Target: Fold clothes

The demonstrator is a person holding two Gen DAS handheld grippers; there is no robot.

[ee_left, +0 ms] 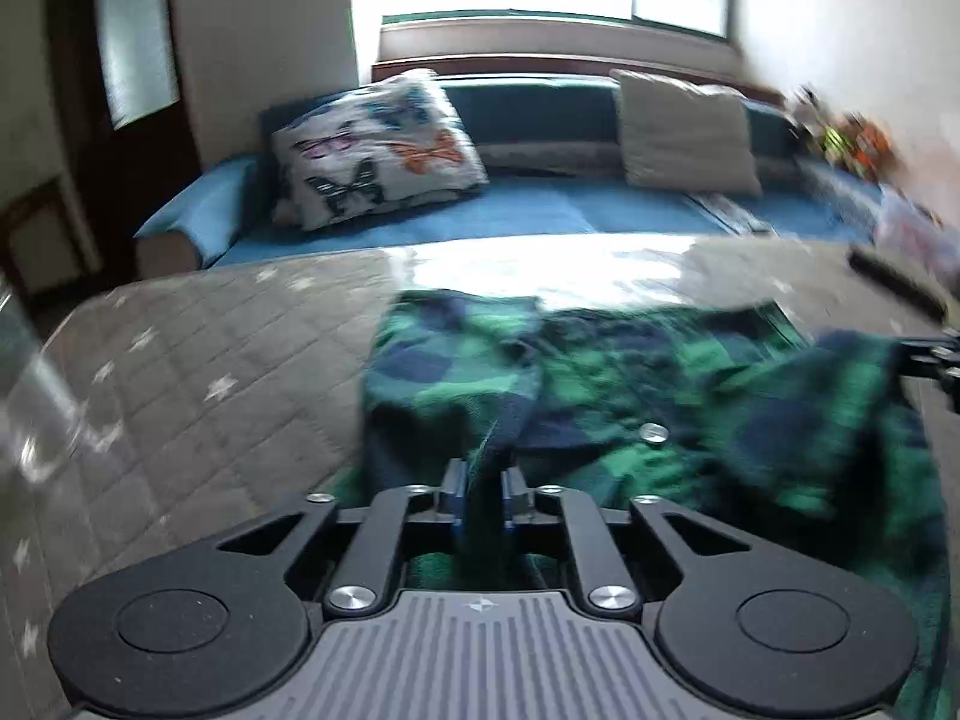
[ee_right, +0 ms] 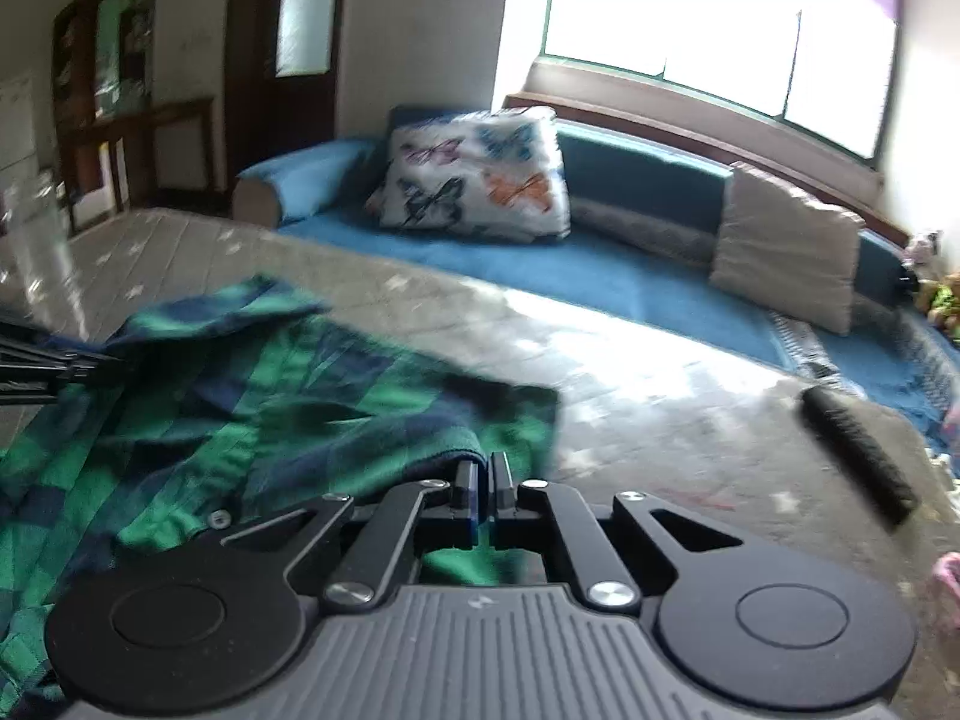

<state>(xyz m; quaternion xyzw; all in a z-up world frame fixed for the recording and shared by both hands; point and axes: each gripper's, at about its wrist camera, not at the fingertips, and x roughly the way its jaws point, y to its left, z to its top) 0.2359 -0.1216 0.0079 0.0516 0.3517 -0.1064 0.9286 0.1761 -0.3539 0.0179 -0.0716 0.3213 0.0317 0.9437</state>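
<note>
A green and navy checked shirt [ee_left: 630,372] lies rumpled on a grey quilted surface [ee_left: 198,360]. My left gripper [ee_left: 483,480] is shut on a fold of the checked shirt, with cloth pinched between its blue pads. In the right wrist view the same shirt [ee_right: 252,396] spreads to the left. My right gripper [ee_right: 485,474] is shut on the shirt's edge, which rises a little off the quilt. The other gripper's black frame [ee_left: 936,360] shows at the right edge of the left wrist view, and the left gripper's frame [ee_right: 36,360] shows at the left edge of the right wrist view.
A blue sofa [ee_left: 540,210] stands beyond the quilt, with a butterfly cushion [ee_left: 378,144] and a beige cushion [ee_left: 684,132]. A long black object [ee_right: 858,450] lies on the quilt at the right. Soft toys [ee_right: 936,288] sit at the far right. A bright window [ee_right: 720,30] is behind.
</note>
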